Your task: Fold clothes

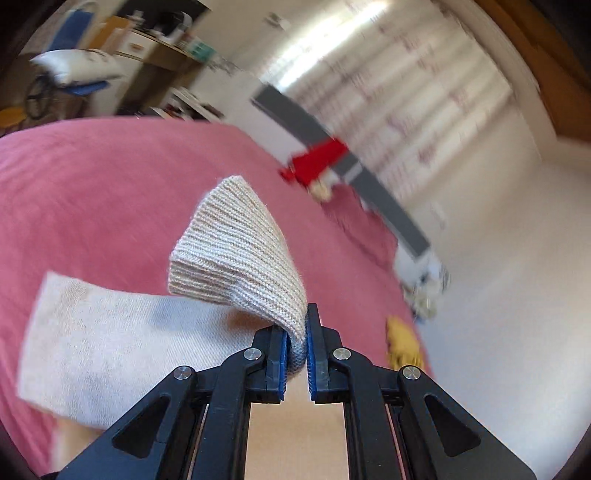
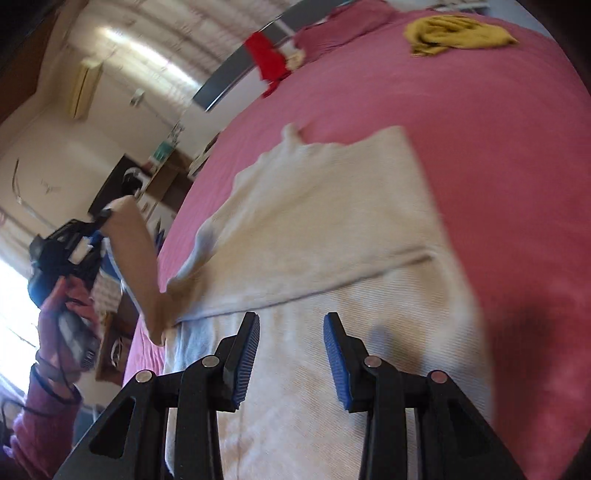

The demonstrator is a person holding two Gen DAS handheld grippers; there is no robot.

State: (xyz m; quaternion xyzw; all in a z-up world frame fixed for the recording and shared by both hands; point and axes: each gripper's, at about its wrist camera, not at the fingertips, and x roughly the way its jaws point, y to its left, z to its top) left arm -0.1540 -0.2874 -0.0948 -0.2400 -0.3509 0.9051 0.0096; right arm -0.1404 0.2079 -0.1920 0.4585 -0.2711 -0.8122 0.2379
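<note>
A cream knitted sweater (image 2: 332, 229) lies partly folded on the pink bed cover (image 2: 461, 122). My left gripper (image 1: 296, 343) is shut on the sweater's ribbed cuff (image 1: 236, 251) and holds the sleeve lifted above the bed; the sweater body (image 1: 110, 339) lies below it. In the right wrist view the left gripper (image 2: 70, 243) shows at the left, holding the raised sleeve (image 2: 136, 254). My right gripper (image 2: 291, 347) is open and empty, just above the sweater's near part.
A mustard-yellow garment (image 2: 454, 33) lies on the bed, also in the left wrist view (image 1: 402, 343). A red cloth (image 2: 267, 59) hangs on the grey bed rail (image 1: 332, 147). Shelves and a desk (image 1: 155, 44) stand beyond the bed.
</note>
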